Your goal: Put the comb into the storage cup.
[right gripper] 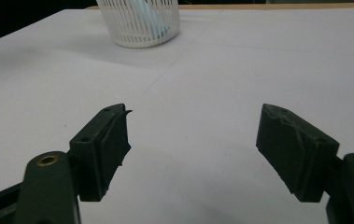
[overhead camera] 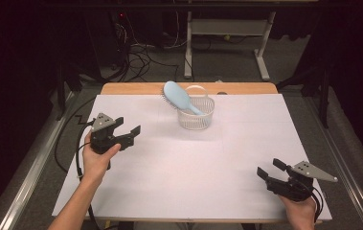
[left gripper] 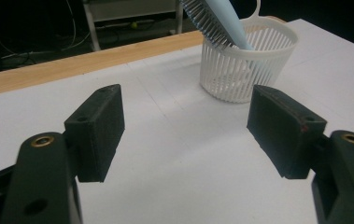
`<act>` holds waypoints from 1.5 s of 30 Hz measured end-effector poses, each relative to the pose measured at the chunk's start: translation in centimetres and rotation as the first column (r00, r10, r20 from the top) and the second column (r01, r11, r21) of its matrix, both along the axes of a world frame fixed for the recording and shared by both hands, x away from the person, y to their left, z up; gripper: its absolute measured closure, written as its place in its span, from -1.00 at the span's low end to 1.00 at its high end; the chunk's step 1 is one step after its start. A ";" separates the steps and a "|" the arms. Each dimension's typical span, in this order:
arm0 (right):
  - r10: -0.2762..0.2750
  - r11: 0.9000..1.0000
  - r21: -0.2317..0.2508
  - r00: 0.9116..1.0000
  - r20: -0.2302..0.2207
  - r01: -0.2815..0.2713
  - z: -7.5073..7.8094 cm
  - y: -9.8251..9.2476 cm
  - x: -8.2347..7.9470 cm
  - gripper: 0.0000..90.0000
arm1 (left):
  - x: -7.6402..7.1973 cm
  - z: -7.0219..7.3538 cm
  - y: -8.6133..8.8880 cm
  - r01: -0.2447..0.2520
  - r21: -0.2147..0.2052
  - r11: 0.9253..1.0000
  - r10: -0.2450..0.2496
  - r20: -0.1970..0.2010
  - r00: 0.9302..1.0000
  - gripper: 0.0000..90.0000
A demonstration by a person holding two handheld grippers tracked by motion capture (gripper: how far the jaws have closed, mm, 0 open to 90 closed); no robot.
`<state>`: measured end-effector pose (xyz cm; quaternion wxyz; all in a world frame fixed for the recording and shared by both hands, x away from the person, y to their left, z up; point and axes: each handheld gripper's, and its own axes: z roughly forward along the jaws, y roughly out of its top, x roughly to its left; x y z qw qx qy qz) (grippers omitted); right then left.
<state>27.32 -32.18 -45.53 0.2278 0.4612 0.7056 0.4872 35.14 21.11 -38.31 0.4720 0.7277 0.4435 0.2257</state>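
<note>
A white slatted basket (overhead camera: 194, 120) stands at the far middle of the white-covered table (overhead camera: 193, 177). A light blue hairbrush (overhead camera: 176, 95) leans in it, handle down, bristled head sticking out up and to the left. My left gripper (overhead camera: 129, 125) hovers at the left of the table, open and holding nothing, aimed toward the basket (left gripper: 240, 70) and the brush (left gripper: 216, 18). My right gripper (overhead camera: 268, 166) sits near the front right corner, open with nothing between its jaws, well short of the basket (right gripper: 139, 23).
A wooden table edge (overhead camera: 136, 88) shows beyond the white sheet. Behind it are a white desk frame (overhead camera: 263, 52) and tangled cables (overhead camera: 136, 57) on the floor. Dark metal rails (overhead camera: 346, 167) run along both sides of the table.
</note>
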 end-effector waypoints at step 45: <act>-0.002 1.000 -0.004 1.000 0.001 0.002 0.0 0.1 -0.1 -0.43 | -2.2 -0.7 1.1 -0.020 -0.024 1.000 0.020 0.012 1.000 -0.40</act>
